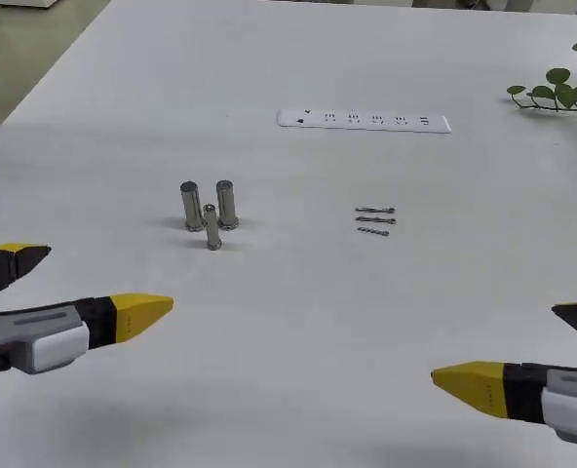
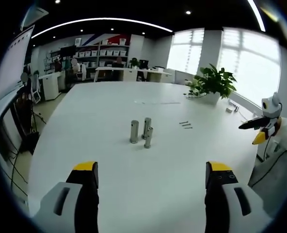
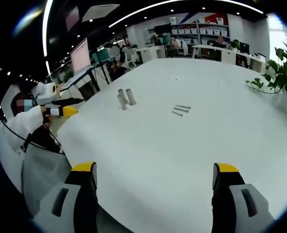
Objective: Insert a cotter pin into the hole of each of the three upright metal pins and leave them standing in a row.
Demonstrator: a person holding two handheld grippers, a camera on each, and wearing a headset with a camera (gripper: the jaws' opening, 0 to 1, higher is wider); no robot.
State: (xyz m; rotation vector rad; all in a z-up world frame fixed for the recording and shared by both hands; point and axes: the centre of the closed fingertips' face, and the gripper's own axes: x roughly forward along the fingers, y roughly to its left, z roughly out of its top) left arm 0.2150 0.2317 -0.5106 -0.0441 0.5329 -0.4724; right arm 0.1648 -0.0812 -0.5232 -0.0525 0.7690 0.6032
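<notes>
Three short upright metal pins [image 1: 211, 212] stand bunched together left of the table's middle, two behind and a smaller one in front. Three cotter pins [image 1: 375, 220] lie in a stack of parallel lines to their right. My left gripper [image 1: 98, 283] hovers open at the near left, well short of the metal pins [image 2: 143, 132]. My right gripper [image 1: 503, 343] hovers open at the near right, nearer me than the cotter pins [image 3: 180, 110]. Neither gripper holds anything. In the right gripper view the metal pins [image 3: 124, 97] stand far ahead to the left.
A white power strip [image 1: 364, 121] lies flat behind the parts. A potted plant [image 1: 561, 93] trails leaves onto the far right of the white table [image 1: 298, 322]. Desks, shelves and chairs stand beyond the table's far end.
</notes>
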